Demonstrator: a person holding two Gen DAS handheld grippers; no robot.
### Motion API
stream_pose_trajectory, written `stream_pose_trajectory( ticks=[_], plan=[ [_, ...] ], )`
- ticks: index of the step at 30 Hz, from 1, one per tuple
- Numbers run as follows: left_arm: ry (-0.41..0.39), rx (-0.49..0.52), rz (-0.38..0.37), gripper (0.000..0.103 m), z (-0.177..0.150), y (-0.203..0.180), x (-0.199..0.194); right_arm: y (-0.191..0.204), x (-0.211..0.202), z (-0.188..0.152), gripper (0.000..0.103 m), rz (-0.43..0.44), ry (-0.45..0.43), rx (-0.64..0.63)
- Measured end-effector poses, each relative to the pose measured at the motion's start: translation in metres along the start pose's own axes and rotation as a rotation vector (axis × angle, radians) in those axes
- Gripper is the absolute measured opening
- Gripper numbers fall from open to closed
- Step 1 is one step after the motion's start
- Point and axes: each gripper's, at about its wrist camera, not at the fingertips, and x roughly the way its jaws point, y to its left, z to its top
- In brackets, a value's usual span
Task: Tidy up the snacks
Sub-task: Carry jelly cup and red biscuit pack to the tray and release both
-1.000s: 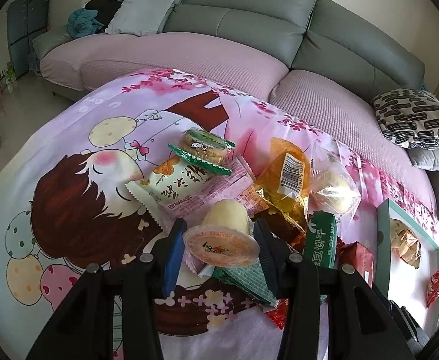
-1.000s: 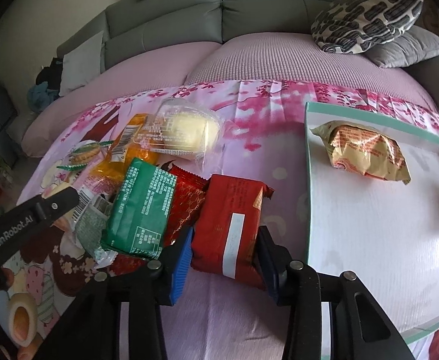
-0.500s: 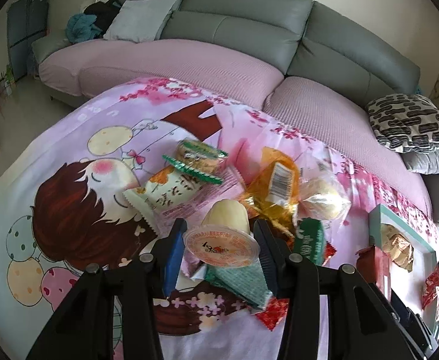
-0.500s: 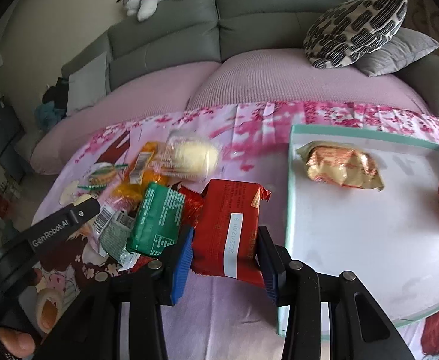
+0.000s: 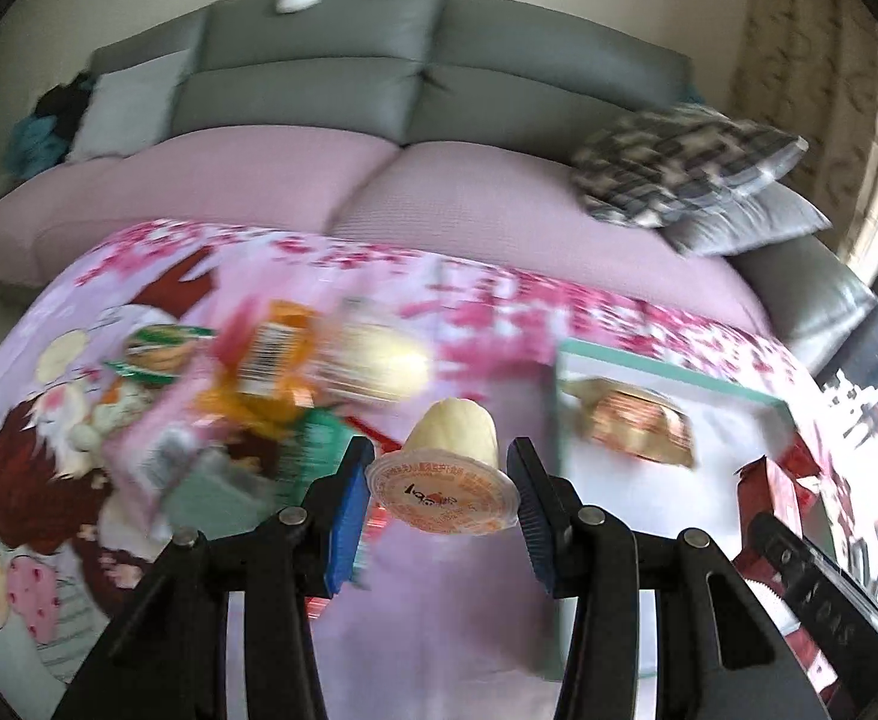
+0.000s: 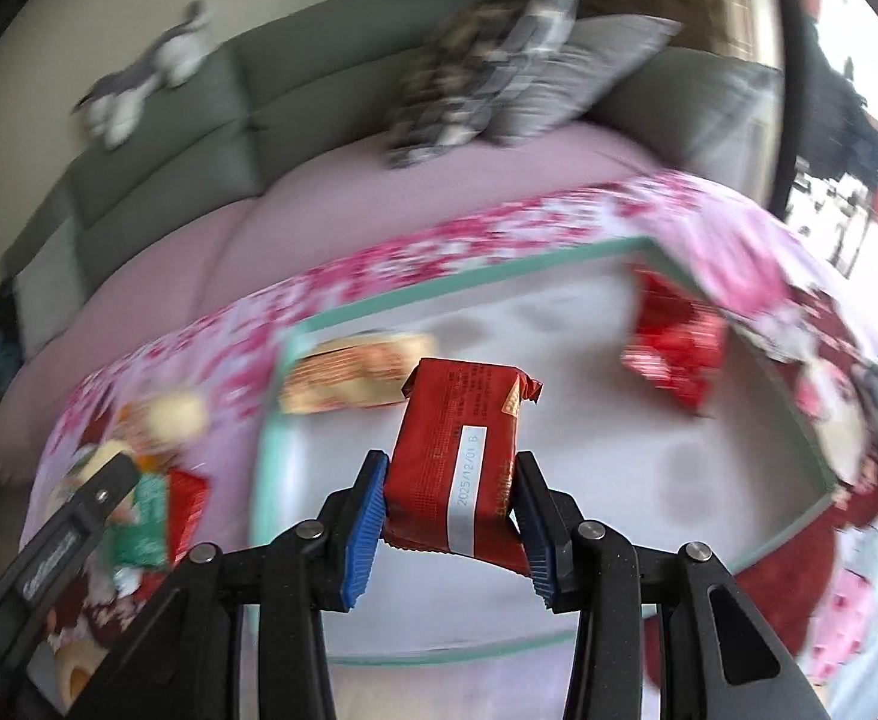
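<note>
Left wrist view: the left claw (image 5: 442, 495) pinches a jelly cup (image 5: 448, 468) by its rim, foil lid facing the camera, lifted clear of the cloth (image 5: 487, 324). The snack pile (image 5: 271, 384) lies ahead and to the left of the claw; the tray (image 5: 667, 375) sits just ahead to the right, with a gold packet (image 5: 637, 423) inside it. To do this carry well, bring the cup over the tray's near edge before lowering, and keep the squeeze light, since a thin cup could crumple or pop out

Right wrist view: the right claw (image 6: 451, 519) is pressed on the sides of a red packet (image 6: 457, 450), which hangs above the tray (image 6: 439, 291). Bare tray floor lies straight ahead of and below the claw, the gold packet (image 6: 349, 381) is ahead to the left, and another red snack (image 6: 676, 354) is ahead to the right. The left claw's body (image 6: 49, 552) shows at the lower left. A good finish is likely to lower the packet onto the bare patch between the two snacks, let go only once it rests flat, and leave room beside it for the cup
</note>
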Motion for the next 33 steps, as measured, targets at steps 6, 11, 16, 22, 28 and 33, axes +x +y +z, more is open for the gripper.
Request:
stream_pose_trajectory(
  ticks=[6,11,16,22,28,33],
  plan=[
    [0.022,0.097,-0.058,0.048,-0.009,-0.045,0.003,-0.059,-0.010,0.007,0.044,-0.125,-0.001,0.126],
    [0.041,0.165,-0.075,0.048,-0.018,-0.068,0.010,-0.093,-0.005,0.007,0.044,-0.171,0.025,0.194],
    [0.061,0.187,-0.085,0.048,-0.026,-0.080,0.016,-0.106,-0.001,0.003,0.044,-0.175,0.039,0.227],
    [0.070,0.227,-0.078,0.048,-0.036,-0.091,0.022,-0.109,0.005,0.000,0.044,-0.166,0.051,0.229],
    [0.060,0.255,-0.094,0.061,-0.038,-0.097,0.019,-0.108,0.008,0.001,0.046,-0.143,0.059,0.223],
    [0.049,0.269,-0.085,0.068,-0.037,-0.098,0.014,-0.106,0.008,0.002,0.047,-0.133,0.062,0.216]
  ],
)
